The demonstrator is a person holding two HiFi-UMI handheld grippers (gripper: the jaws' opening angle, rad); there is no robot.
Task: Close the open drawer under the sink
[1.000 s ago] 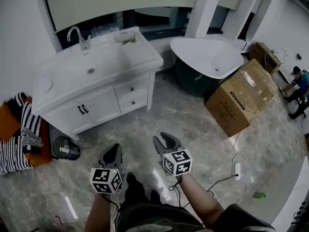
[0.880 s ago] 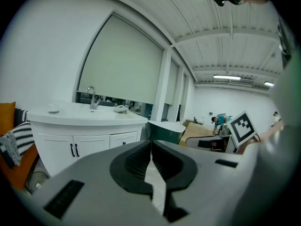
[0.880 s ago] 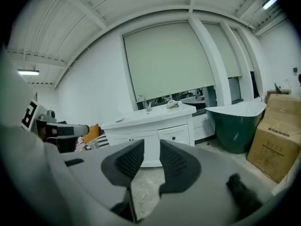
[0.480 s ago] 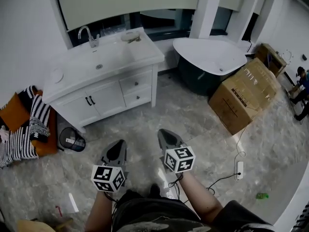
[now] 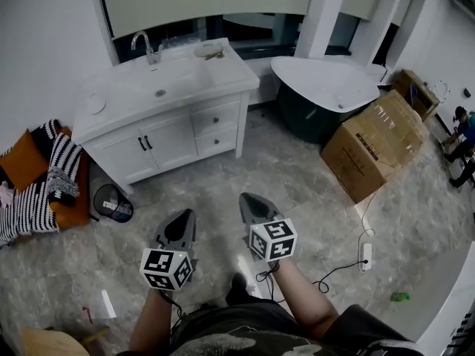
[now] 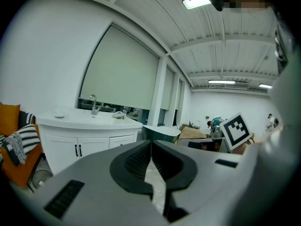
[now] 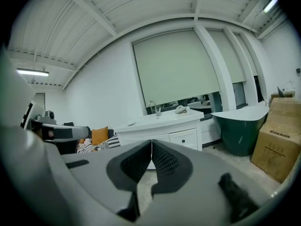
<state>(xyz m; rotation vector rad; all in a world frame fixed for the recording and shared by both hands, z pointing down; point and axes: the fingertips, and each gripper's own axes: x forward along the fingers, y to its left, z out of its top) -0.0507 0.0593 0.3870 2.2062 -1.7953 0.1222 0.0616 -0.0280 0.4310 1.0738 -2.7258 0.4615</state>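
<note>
Vanity (image 5: 119, 124) with two stacked drawers at its right end, head view. The upper drawer (image 5: 216, 117) and the lower drawer (image 5: 218, 139) are both lying flush with the cabinet face, just right of the double doors (image 5: 145, 143) under the sink basin (image 5: 178, 76).

The basin is showing its drain (image 5: 159, 93). A small dish (image 5: 209, 50) is sitting on the worktop (image 5: 226, 73) at the far right corner, its contents too small to identify. A black bin (image 5: 113, 202) is standing on the floor (image 5: 297, 191) by the vanity's left end, holding something pale. A taped cardboard box (image 5: 375, 143) is lying beside the bathtub (image 5: 326, 87).

Each drawer front is running its long axis along the vanity front and facing out over the floor.

The left tongs (image 5: 185, 215) are pressing together, empty. The right tongs (image 5: 246, 197) have just been closing and are meeting with nothing between them.

Against the frame a second ago, the vanity is appearing farther right and smaller, the drawers are staying flush, and the right tongs are no longer spreading.
</note>
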